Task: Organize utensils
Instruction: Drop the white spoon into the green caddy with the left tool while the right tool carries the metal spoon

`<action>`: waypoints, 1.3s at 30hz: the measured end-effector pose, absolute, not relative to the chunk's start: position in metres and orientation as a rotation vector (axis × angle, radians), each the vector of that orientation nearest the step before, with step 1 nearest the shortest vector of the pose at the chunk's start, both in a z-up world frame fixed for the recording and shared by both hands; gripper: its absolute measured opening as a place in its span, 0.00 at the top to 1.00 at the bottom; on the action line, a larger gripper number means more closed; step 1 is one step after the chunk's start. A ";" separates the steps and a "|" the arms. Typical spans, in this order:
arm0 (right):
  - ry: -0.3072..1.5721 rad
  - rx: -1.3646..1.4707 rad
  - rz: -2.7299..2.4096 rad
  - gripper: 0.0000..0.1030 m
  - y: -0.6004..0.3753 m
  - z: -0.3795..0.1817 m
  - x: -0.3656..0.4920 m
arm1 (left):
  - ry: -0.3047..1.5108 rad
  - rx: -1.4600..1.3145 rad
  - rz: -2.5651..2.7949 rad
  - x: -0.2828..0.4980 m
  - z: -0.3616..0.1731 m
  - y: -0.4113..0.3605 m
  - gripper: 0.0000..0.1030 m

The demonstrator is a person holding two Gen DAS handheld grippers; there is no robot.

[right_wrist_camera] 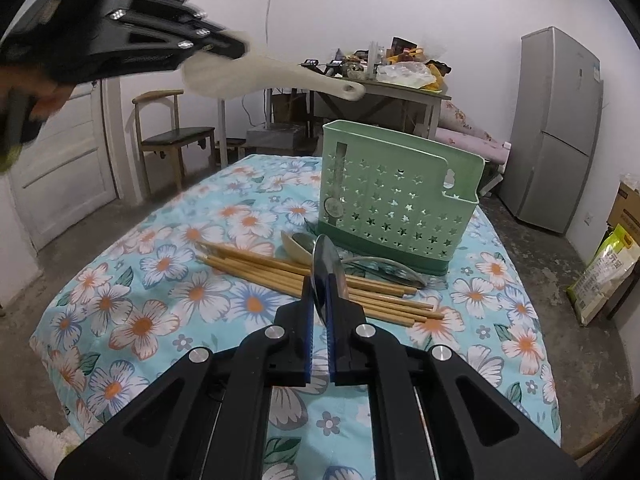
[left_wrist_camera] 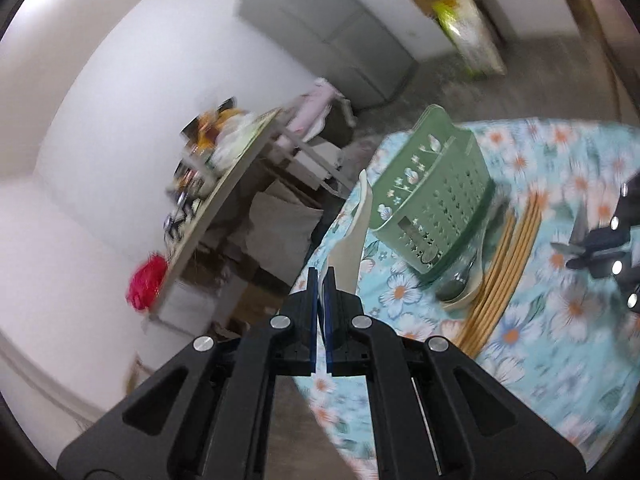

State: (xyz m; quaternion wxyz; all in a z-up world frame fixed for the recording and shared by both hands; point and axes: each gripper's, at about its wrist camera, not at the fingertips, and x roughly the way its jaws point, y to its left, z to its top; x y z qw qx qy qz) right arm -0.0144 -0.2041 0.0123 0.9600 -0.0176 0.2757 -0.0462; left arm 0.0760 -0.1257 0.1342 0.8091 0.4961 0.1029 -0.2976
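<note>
The counter, under a blue floral cloth, fills the lower part of the right wrist view. At about 1 o'clock from that view's centre stands the green utensil holder, upright, its star-punched wall facing the camera and its open top free. In front of it, toward 6 o'clock, a bundle of wooden chopsticks lies flat on the cloth, with a pale spoon and a metal spoon lying just beside the holder's base.

The left hand-held gripper is up at 10 o'clock in the right wrist view, pressed together on the blade end of a white rice paddle, whose handle points out level toward the holder. The right hand-held gripper is closed on the bowl of a metal spoon, held edge-on and clear of the cloth.

To land these well, I judge each utensil should be turned so its free handle end hangs down before it crosses the holder's rim. The paddle is the wider piece, so it likely wants the roomier compartment; which one that is cannot be told from here. Lower one piece at a time, release only once the tip is inside, and keep the two grippers from crossing above the opening.
</note>
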 end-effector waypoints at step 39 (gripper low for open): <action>0.452 0.299 0.004 0.97 -0.311 0.057 -0.013 | 0.484 0.238 -0.687 0.172 0.158 -0.091 0.19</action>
